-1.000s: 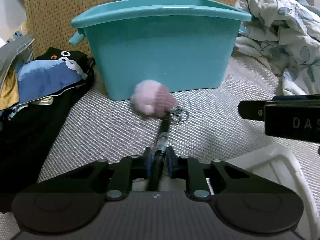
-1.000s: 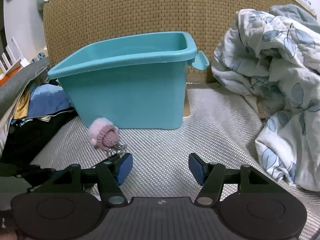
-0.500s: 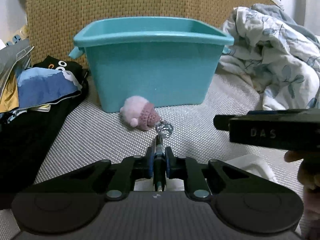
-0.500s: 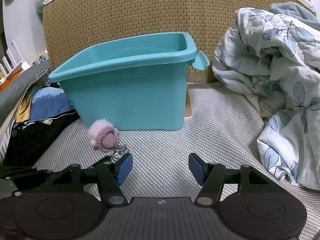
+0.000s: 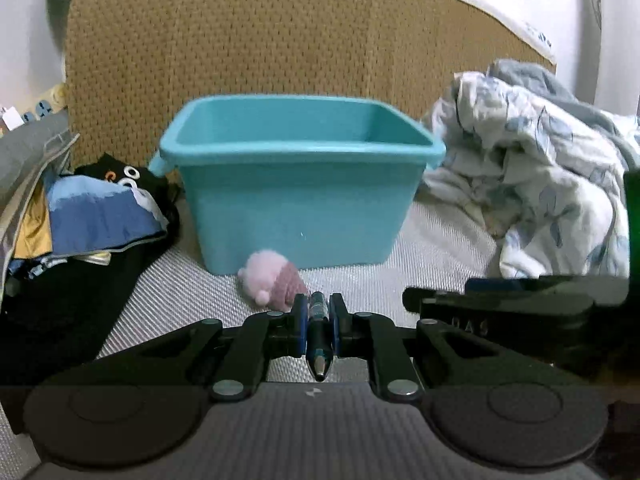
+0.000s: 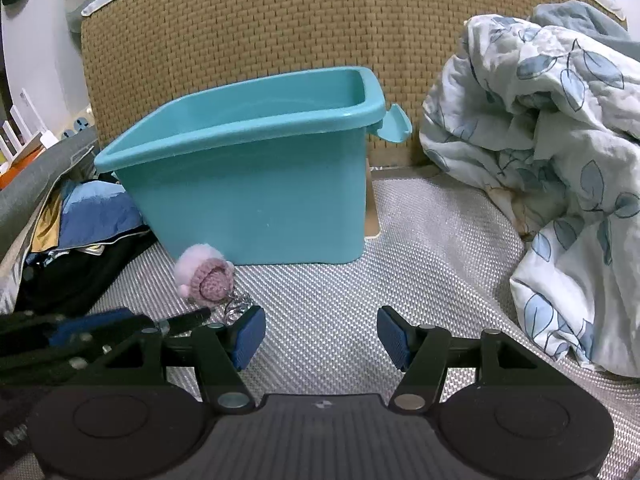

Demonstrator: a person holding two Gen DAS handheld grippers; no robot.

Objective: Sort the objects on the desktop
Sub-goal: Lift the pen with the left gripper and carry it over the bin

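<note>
My left gripper is shut on a dark pen, whose metal tip points back toward the camera. It is raised above the woven mat, short of the teal bin. A pink fluffy keychain lies on the mat against the bin's front wall. From the right wrist view the keychain shows its metal ring, and the left gripper with the pen sits at lower left. My right gripper stands open and holds nothing, hovering over the mat in front of the teal bin.
A crumpled leaf-print quilt fills the right side. Dark clothes and a blue bag pile up on the left. A woven headboard rises behind the bin. The right gripper's body crosses the left wrist view at right.
The left gripper has lifted and pulled back from the bin with the pen, tilting it level. The keychain stays on the mat. The right gripper has barely moved.
</note>
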